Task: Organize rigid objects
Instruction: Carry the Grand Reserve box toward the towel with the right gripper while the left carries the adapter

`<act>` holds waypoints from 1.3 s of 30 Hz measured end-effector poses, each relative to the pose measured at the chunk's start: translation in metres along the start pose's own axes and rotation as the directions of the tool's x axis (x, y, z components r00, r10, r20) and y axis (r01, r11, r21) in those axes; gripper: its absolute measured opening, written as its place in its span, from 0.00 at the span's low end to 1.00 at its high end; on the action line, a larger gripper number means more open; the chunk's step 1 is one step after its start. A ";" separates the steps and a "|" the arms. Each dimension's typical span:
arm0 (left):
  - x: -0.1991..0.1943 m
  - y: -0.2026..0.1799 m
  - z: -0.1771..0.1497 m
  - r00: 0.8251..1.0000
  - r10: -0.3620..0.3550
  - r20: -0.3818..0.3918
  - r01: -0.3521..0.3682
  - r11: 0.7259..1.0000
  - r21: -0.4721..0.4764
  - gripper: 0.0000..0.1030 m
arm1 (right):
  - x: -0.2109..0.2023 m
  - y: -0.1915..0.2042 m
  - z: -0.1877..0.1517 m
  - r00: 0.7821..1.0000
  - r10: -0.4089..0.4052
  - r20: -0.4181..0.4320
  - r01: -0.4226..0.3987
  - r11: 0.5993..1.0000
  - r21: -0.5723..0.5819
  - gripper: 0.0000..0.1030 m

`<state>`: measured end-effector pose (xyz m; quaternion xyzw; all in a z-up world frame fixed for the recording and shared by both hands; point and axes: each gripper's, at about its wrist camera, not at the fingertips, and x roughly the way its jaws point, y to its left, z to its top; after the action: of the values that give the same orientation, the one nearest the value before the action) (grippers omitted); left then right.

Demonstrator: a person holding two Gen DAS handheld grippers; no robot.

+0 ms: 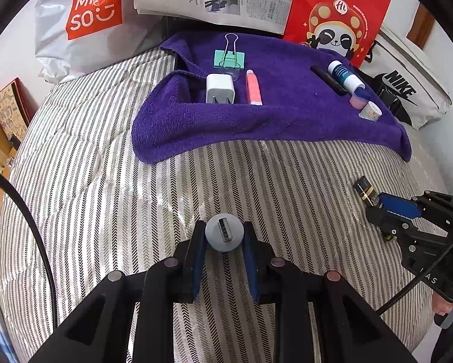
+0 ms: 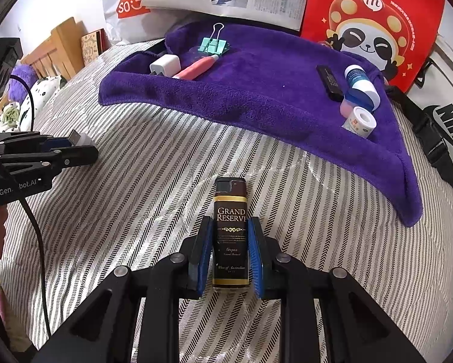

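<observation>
Purple towel (image 1: 256, 121) covers the bed's far end; the left hand-held gripper (image 1: 223, 236) clamps a round USB charger (image 1: 224, 232), light, stiff; the right hand-held gripper (image 2: 230, 242) pinches a slick, hard "Grand Reserve" lighter (image 2: 230, 230) mid-body above the striped bedspread (image 2: 135, 181).

1. The left gripper (image 1: 224, 242) is closing its blue-padded fingers (image 1: 198, 260) around a round grey USB adapter (image 1: 224, 232), whose port is facing the camera.
2. The right gripper (image 1: 377, 208) is reaching in from the right edge, gripping a dark gold-banded lighter (image 1: 366, 193) over the striped bedcover (image 1: 105, 211).
3. A purple towel (image 1: 287, 121) is lying farther back, carrying a green binder clip (image 1: 230, 57), a white charger plug (image 1: 219, 88) and a pink tube (image 1: 253, 87) close together.
4. Near the towel's right side, a black stick (image 1: 327, 79), a blue-and-white tube (image 1: 346, 75) and a small white roll (image 1: 370, 111) are sitting.
</observation>
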<state>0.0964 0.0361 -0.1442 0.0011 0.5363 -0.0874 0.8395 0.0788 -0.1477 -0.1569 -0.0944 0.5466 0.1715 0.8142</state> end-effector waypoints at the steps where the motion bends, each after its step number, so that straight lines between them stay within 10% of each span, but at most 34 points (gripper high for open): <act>1: 0.000 0.000 0.000 1.000 0.001 0.000 -0.001 1.000 0.001 0.22 | 0.000 0.000 0.000 1.000 0.000 0.000 0.000 1.000 0.001 0.23; 39: -0.030 -0.018 0.014 0.999 -0.020 0.043 0.018 0.999 0.051 0.22 | -0.031 -0.013 0.003 0.999 0.022 0.038 -0.023 0.999 0.046 0.23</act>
<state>0.0937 0.0216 -0.1099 0.0152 0.5157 -0.1089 0.8497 0.0754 -0.1639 -0.1277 -0.0661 0.5359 0.1697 0.8244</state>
